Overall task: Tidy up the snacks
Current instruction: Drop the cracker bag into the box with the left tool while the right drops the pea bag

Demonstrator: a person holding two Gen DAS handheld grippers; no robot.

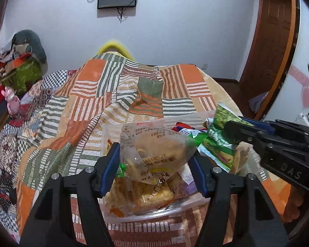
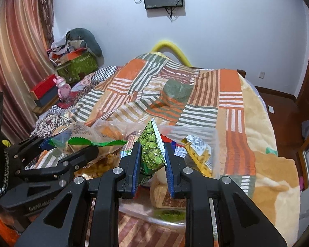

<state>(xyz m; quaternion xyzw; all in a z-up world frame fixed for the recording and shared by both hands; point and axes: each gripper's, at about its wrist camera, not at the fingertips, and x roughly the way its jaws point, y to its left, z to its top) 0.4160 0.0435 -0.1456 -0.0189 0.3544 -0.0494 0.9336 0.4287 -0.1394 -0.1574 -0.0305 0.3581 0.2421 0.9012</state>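
A clear plastic bin (image 1: pixel 146 216) of snack packets sits on the patchwork quilt (image 1: pixel 105 94). My left gripper (image 1: pixel 154 154) is shut on a clear cracker packet with brown print (image 1: pixel 152 150), held above the bin. My right gripper (image 2: pixel 151 152) is shut on a green pea snack packet (image 2: pixel 152 152), upright over the bin (image 2: pixel 166 220). The right gripper (image 1: pixel 237 131) also shows at the right of the left wrist view with the green packet (image 1: pixel 218 140). The left gripper (image 2: pixel 72 146) shows at the left of the right wrist view, holding its packet (image 2: pixel 92 138).
Other packets lie in the bin, among them a yellow one (image 2: pixel 199 154) and orange ones (image 1: pixel 150 199). A pile of boxes and clothes (image 2: pixel 76 57) stands at the far left by a curtain (image 2: pixel 14 51). A wooden door (image 1: pixel 265 47) is at the right.
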